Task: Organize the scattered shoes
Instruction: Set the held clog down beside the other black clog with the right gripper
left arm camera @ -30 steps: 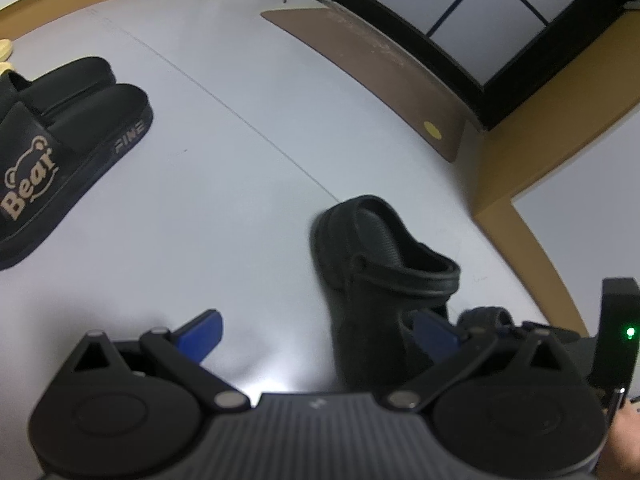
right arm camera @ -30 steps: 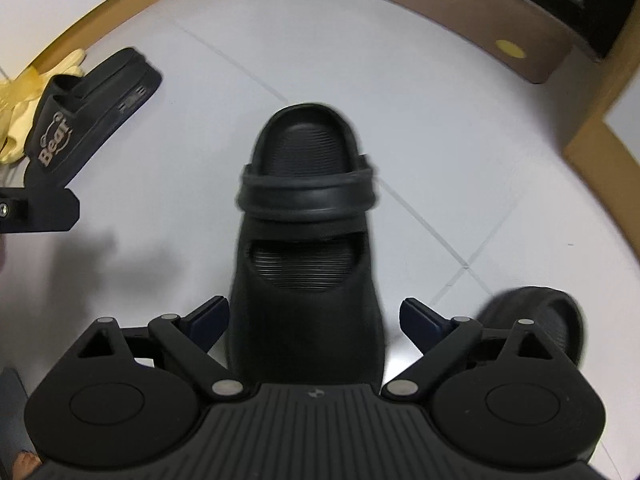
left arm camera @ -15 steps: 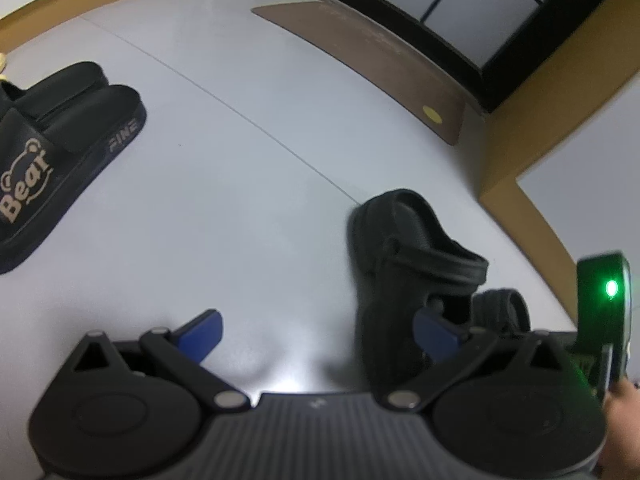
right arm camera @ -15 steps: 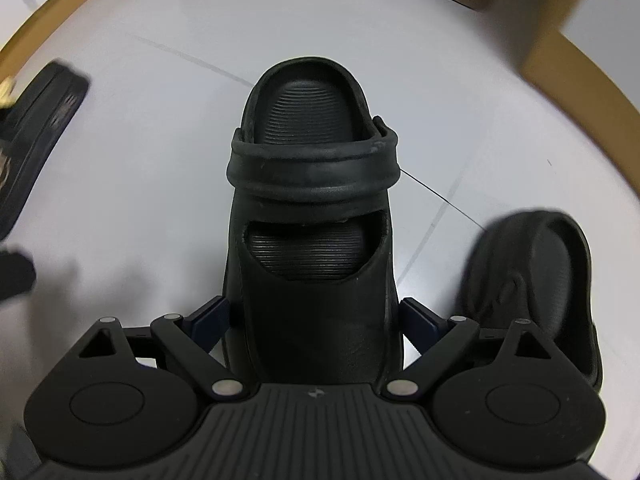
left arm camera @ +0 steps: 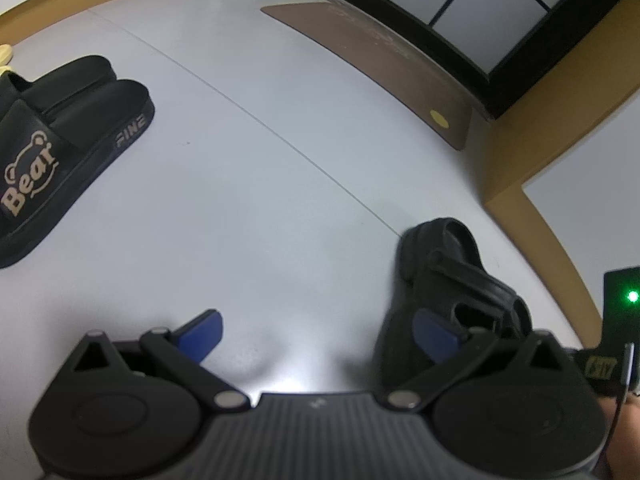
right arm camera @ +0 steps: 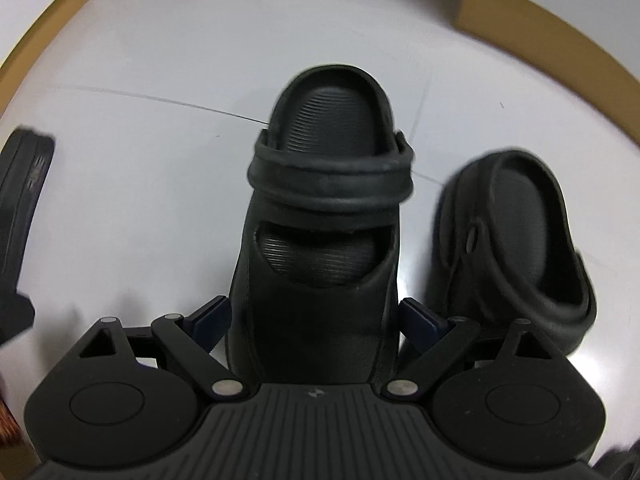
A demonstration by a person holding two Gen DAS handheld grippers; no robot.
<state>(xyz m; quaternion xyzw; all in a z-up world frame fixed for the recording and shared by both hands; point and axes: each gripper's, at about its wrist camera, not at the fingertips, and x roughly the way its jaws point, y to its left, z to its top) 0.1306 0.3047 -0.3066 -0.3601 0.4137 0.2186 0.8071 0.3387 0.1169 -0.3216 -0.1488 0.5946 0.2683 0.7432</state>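
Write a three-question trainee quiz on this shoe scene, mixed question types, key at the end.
1. True or false: the right hand-held gripper has a black clog between its fingers.
2. Which word is printed on the strap of the black slide sandal? A) Bear B) Wolf C) Star
3. Fill in: the second clog lies on the clog's ____ side in the right wrist view.

Key: 1 true; 2 A; 3 right.
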